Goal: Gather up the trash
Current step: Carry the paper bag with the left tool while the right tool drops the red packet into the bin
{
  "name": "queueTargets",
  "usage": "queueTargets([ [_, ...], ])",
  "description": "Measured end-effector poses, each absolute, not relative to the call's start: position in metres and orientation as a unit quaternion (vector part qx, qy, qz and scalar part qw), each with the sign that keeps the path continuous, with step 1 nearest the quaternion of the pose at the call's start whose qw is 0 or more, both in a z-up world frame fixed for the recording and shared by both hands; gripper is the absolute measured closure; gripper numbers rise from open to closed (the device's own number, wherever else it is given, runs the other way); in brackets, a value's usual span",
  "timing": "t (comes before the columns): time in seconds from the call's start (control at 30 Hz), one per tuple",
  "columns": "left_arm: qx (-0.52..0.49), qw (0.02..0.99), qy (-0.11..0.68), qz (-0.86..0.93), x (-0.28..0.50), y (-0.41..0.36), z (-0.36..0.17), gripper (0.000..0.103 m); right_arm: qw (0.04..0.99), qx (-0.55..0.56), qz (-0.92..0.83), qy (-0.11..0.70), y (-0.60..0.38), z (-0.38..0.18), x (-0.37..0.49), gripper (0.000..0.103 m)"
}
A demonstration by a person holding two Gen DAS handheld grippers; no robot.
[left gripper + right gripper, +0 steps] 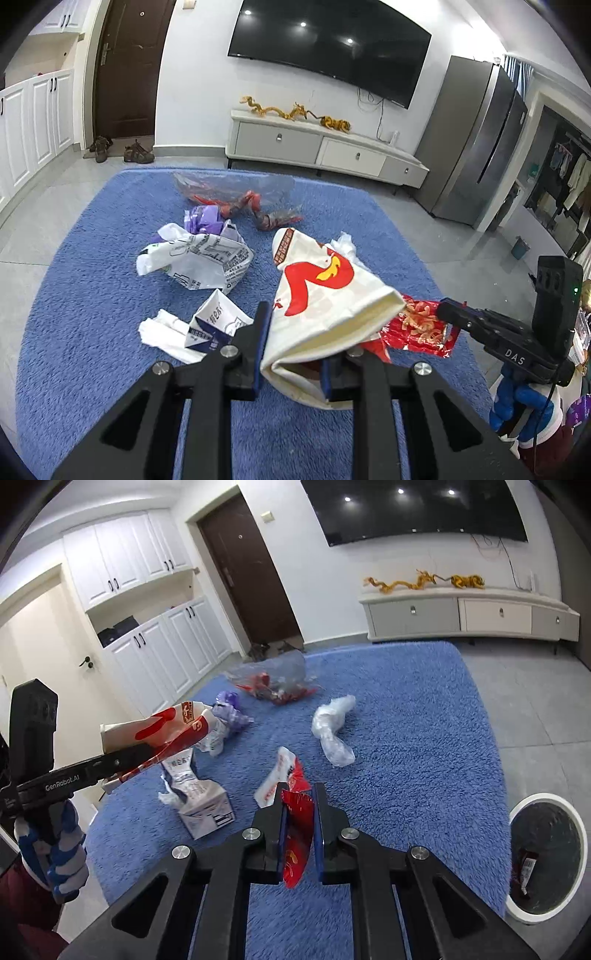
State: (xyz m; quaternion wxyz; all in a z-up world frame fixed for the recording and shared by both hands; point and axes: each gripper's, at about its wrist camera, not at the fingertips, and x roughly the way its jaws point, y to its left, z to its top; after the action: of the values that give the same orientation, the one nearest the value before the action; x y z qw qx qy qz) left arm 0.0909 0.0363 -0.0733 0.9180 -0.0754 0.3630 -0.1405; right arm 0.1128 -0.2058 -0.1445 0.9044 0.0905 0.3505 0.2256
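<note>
Gripping a crumpled white paper bag [325, 306] with red and yellow print, the left gripper [295, 354] has its jaws only part closed, blue pads pressed against the bag's folded mouth on either side. Bag is lifted above the blue rug [92, 295], tilted, its far end pointing away.

Right gripper [299, 823] is clamped on a red snack wrapper [295, 834]; jaws narrow, wrapper hanging edge-on between the blue pads and poking out below them. In the left wrist view the same wrapper shows just beside the paper bag's open end.

Loose on the rug: a white printed plastic bag [195, 258] with purple plastic [205, 219] behind it, a small white-and-blue carton [216, 321] touching white tissue [162, 332], a clear bag with red scraps [236, 195] at the far side, a crumpled clear plastic wad [332, 731] well apart to the right.

Round white bin [546, 853], dark liner, sits on the floor tiles just beside the rug's right edge; some packaging lies inside.
</note>
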Motion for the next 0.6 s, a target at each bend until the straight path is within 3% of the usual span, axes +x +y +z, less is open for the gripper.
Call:
queueTargets([
  [0.6, -0.055, 0.931, 0.316, -0.173, 0.042, 0.009, -0.033, 0.082, 0.935, 0.075, 0.205, 0.279, -0.225, -0.093, 0.045, 0.093],
])
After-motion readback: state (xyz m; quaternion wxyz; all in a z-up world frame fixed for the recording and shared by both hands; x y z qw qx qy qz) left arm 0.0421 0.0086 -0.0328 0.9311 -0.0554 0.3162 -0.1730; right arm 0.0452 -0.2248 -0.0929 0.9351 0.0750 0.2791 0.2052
